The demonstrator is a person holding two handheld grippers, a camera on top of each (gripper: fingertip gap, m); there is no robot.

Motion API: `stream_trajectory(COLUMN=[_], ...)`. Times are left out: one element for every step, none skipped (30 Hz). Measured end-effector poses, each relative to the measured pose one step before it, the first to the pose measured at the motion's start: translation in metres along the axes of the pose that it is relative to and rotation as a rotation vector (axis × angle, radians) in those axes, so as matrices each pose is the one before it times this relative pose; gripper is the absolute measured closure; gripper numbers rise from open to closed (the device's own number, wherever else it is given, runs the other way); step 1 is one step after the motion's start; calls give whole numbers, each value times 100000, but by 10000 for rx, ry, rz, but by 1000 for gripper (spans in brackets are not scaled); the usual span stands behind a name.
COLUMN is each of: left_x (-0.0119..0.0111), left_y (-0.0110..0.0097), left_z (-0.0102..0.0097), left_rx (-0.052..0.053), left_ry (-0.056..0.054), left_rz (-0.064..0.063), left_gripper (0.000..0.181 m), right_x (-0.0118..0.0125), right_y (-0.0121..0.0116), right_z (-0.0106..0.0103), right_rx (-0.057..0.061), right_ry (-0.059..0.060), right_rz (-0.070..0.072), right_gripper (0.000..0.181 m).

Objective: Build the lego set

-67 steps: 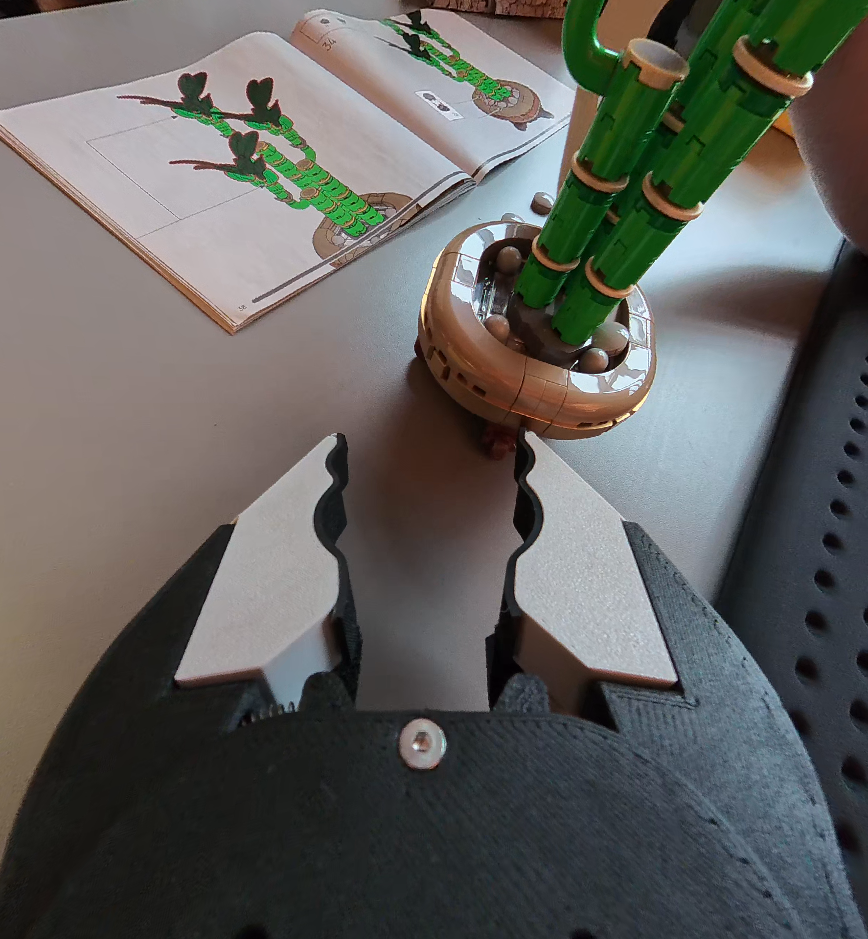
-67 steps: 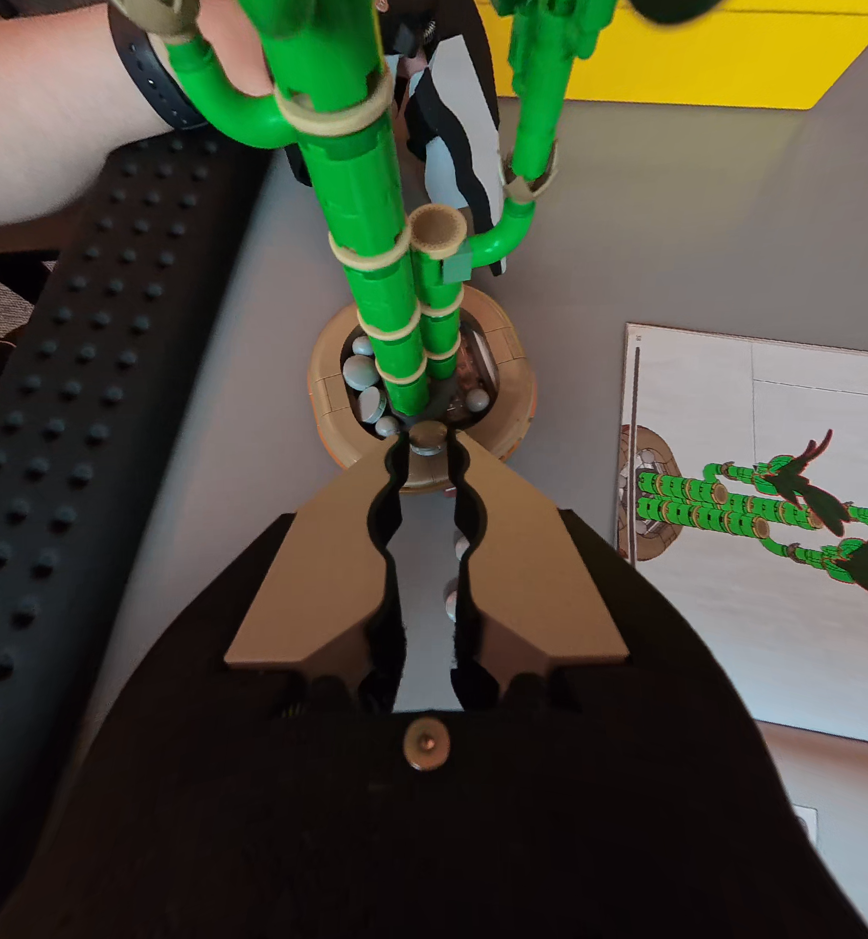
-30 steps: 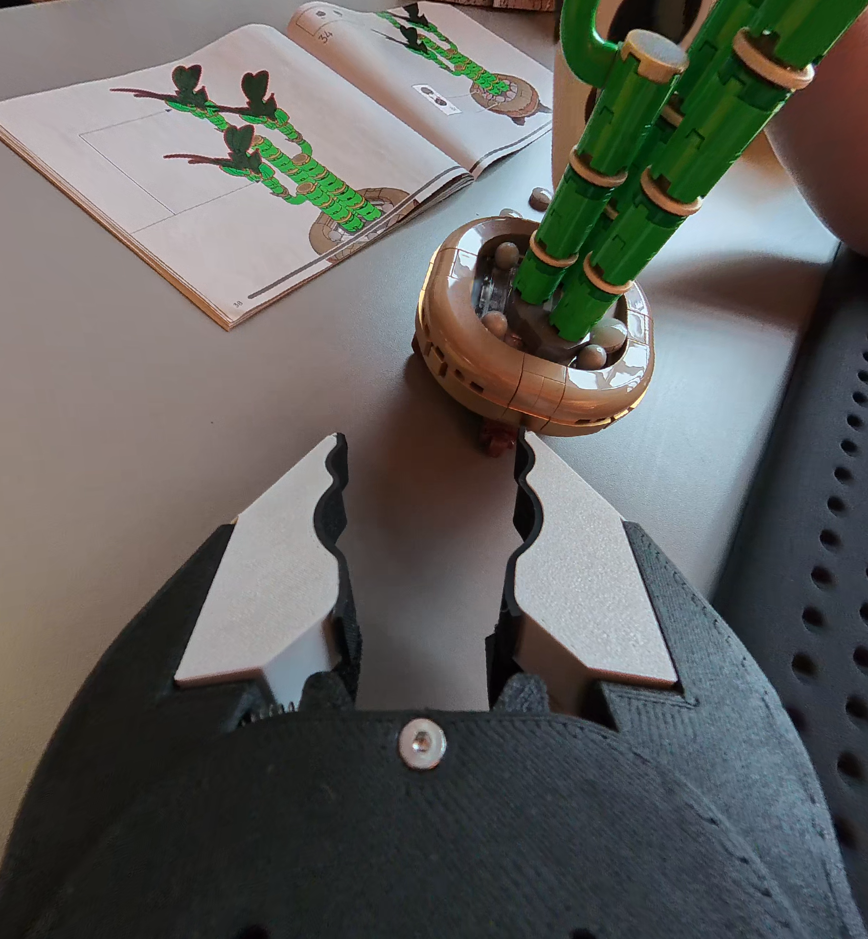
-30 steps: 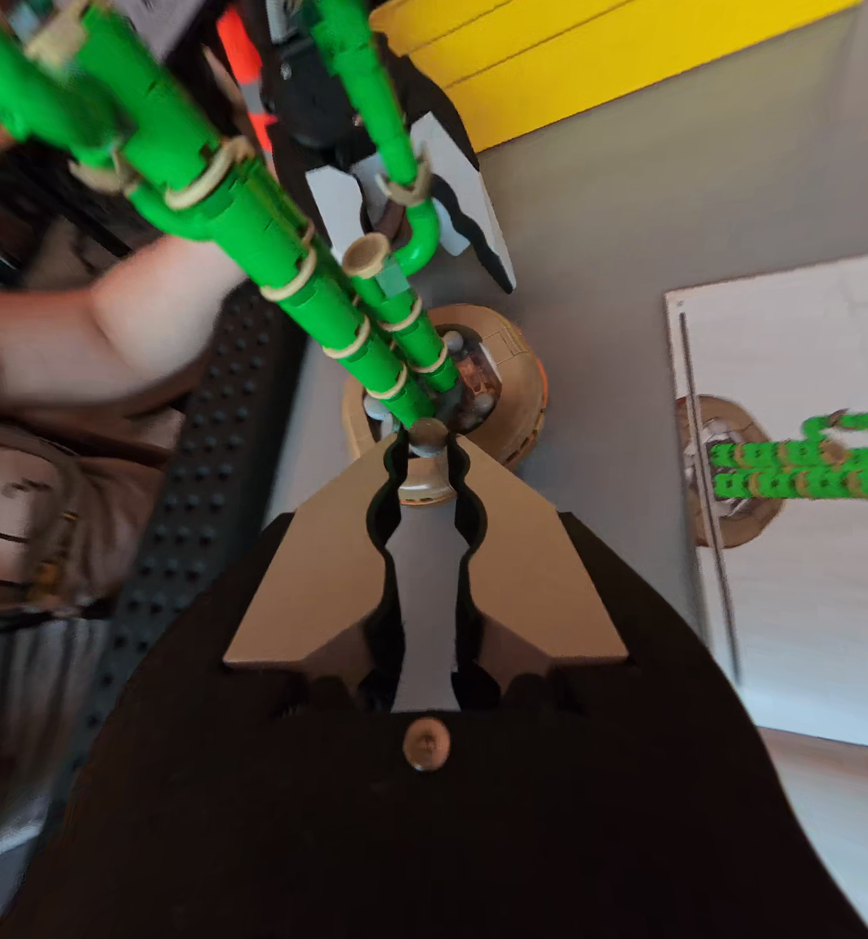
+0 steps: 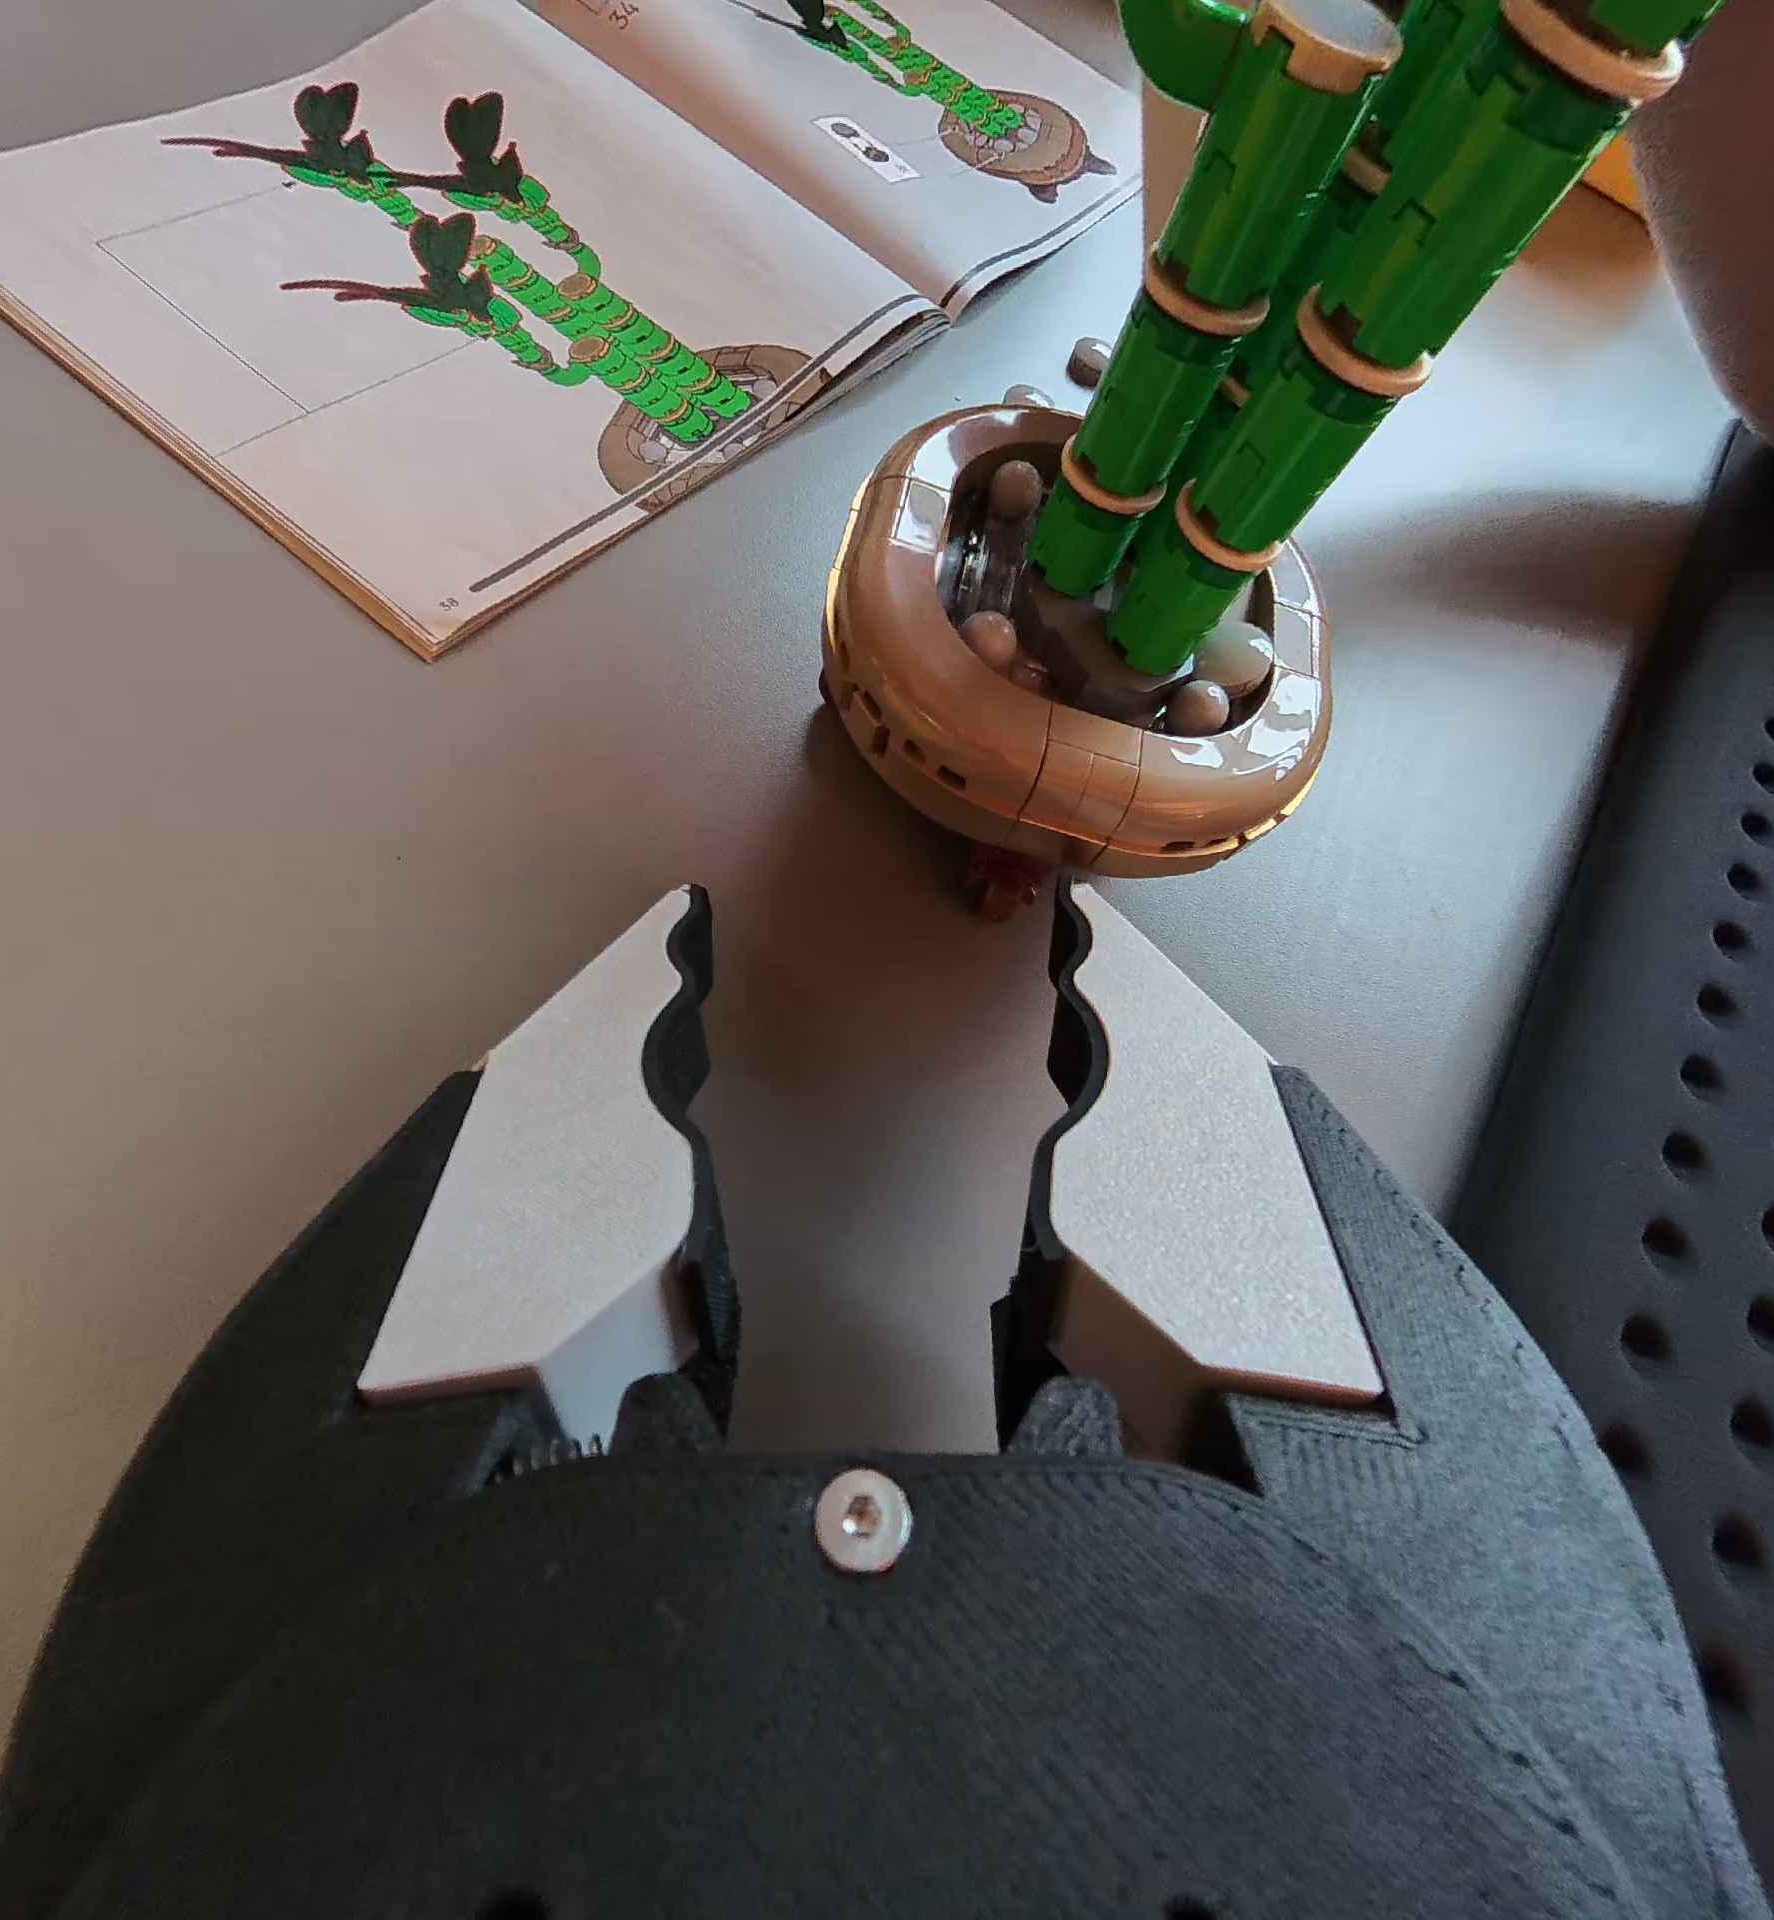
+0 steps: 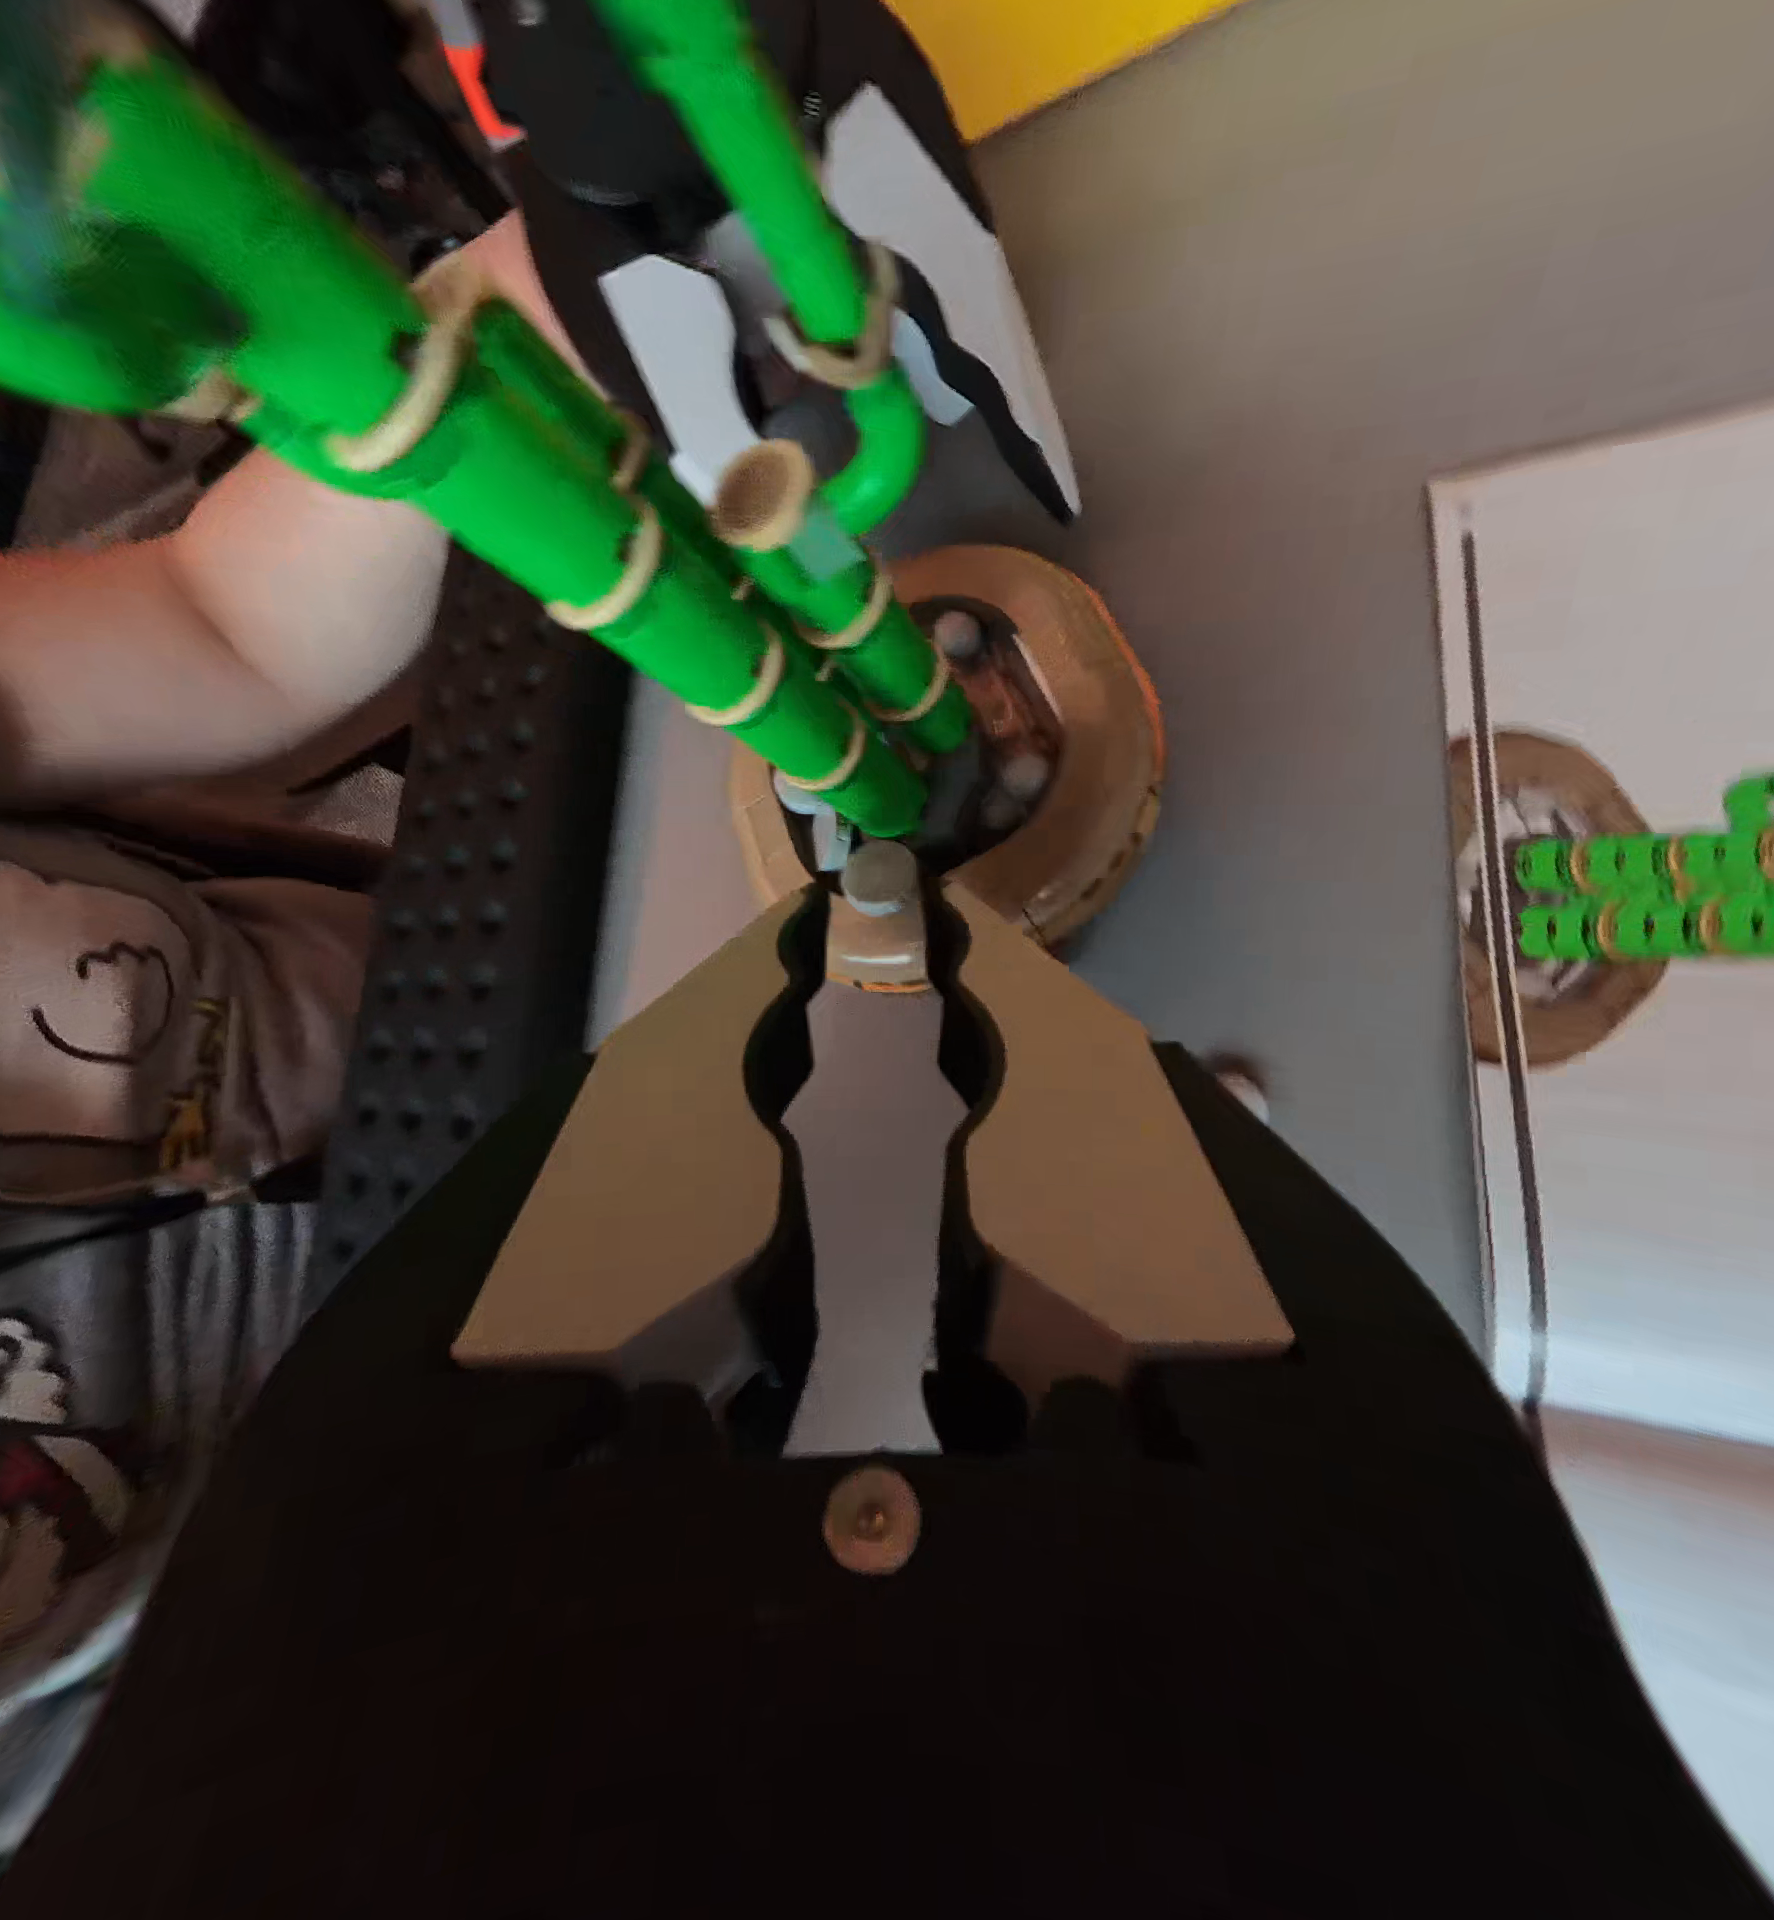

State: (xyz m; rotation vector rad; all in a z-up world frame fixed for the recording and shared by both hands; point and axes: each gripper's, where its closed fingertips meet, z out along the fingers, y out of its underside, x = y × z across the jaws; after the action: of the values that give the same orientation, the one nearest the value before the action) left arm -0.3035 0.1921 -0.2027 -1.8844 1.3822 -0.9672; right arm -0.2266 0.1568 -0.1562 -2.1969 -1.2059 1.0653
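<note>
1. On the grey tabletop (image 5: 187, 831), at the left of the left wrist view, an open instruction booklet (image 5: 426, 343) lies flat, its pages printed with drawings of green bamboo stalks in a brown pot; small printed numbers sit at the page corners.
2. Right of the booklet stands the lego bamboo model: a rounded tan pot (image 5: 976, 717) holding grey pebble pieces, with green bamboo stalks (image 5: 1236, 416) ringed in tan rising out of it and leaning toward the upper right.
3. A small dark red-brown piece (image 5: 1002, 888) lies on the table just at the near foot of the pot, and two small loose pieces rest on the table behind the pot, near the booklet's edge.
4. Along the right edge runs a black perforated mat (image 5: 1714, 1143), with a person's bare arm above it in the corner.
5. The left gripper (image 5: 878, 904) hovers low over the table just short of the pot, its grey fingers spread wide with nothing between them.
6. From the right wrist view, which is blurred, a person's patterned clothing and bare arm fill the left side beside the same dotted black mat (image 6: 467, 935); a yellow surface (image 6: 1049, 52) shows at the top.
7. The right gripper (image 6: 875, 904) points down at the pot's near rim (image 6: 1101, 790), its fingers drawn close and pinching a small round grey pebble piece (image 6: 878, 878) at the tips, right beside the base of the stalks (image 6: 654, 582).
8. At the right lies the booklet (image 6: 1672, 1143).
</note>
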Motion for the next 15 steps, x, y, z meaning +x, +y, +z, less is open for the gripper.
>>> stream_trajectory(left_x=[7,1,6,-3,6,-3,-6,-3,1,-11,17,18,15,17,8], left_y=[20,17,12,0,2,-18,-27,-23,-11,4,14,15,21,23,21], left_z=[11,12,16,0,-11,-12,-23,-9,-16,5,7,19,18,18,18], left_rx=[-16,-14,-9,0,8,15,19,18,7,-3,-10,-16,-17,-16,-16], left_ry=[4,1,-2,-2,-1,-2,-3,-2,5,9,14,11,3,-1,-3], left_rz=[0,3,4,1,-2,-2,-1,-3,-8,-11,-10,2,16,20,14], left_gripper=[117,117,117,117,117,117,117,117,117,117,117,117,117,117,117], right_x=[-306,-196,-259,-111,289,370,235,503,162,130,37,-48,-79,-151,-14], right_y=[-110,22,114,200,351,356,-250,-346,-467,-348,-178,-59,54,97,129], right_z=[126,188,174,148,80,-14,-184,-246,-247,-199,-108,-33,42,89,133], right_rx=[94,33,9,60,-14,-84,154,75,115,37,-34,-61,-95,-108,-115], right_ry=[0,107,125,285,574,615,440,536,282,222,114,36,-8,-66,7], right_rz=[-653,-740,-912,-1005,-1020,-848,-588,-425,-354,-268,-171,-109,-61,-17,12], right_gripper=[159,155,154,154,156,158,159,159,159,158,158,158,158,158,158])
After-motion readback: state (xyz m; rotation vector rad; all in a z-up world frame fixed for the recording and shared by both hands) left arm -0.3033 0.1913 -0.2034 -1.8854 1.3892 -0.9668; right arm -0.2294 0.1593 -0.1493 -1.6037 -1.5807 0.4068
